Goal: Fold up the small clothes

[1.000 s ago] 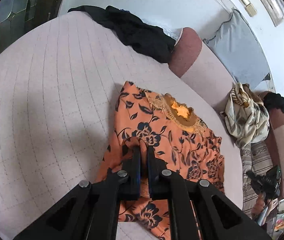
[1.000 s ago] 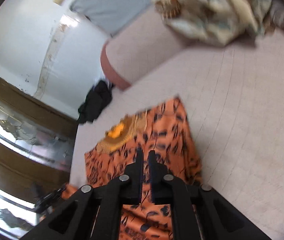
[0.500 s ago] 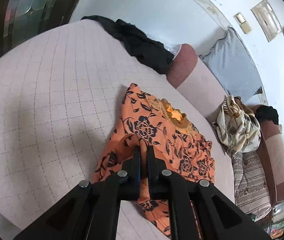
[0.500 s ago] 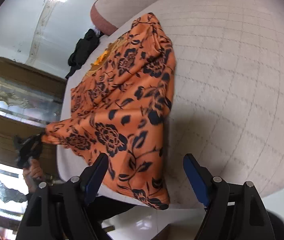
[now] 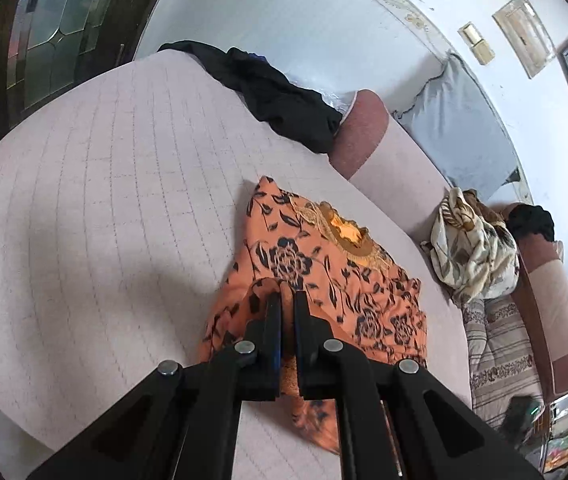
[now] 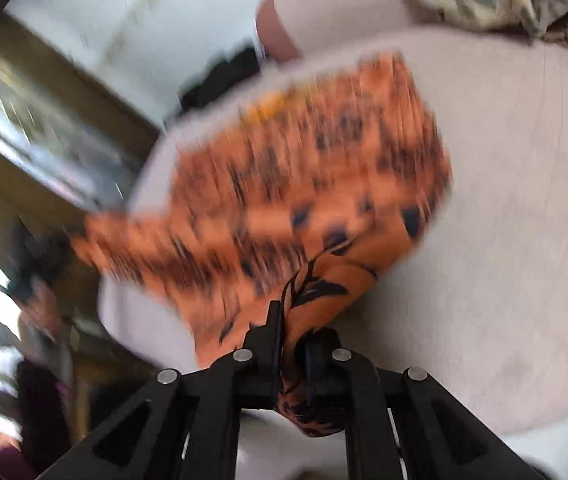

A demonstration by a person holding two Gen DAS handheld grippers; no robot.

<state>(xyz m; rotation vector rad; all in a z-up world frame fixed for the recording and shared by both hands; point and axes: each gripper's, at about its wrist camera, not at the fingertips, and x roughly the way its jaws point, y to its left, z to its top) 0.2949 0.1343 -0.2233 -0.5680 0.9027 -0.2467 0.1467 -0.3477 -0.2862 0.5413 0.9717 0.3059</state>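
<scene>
Fabric of orange floral garment (image 5: 326, 276) pinched between clenched fingers of left gripper (image 5: 287, 300) and right gripper (image 6: 290, 320).

Left hand-held gripper (image 5: 288, 300): I see matte black plastic, two flat narrow fingers (image 5: 272, 320) with squared tips.
Left linkage: black angled bars with triangular cut-outs, four round silver screw heads (image 5: 244, 347) across the joints.
Right hand-held gripper (image 6: 290, 320): my view shows the same black build, slim straight fingers (image 6: 274, 316).
Right linkage: four silver round screw heads (image 6: 243, 355), triangular openings in the black arms.
</scene>
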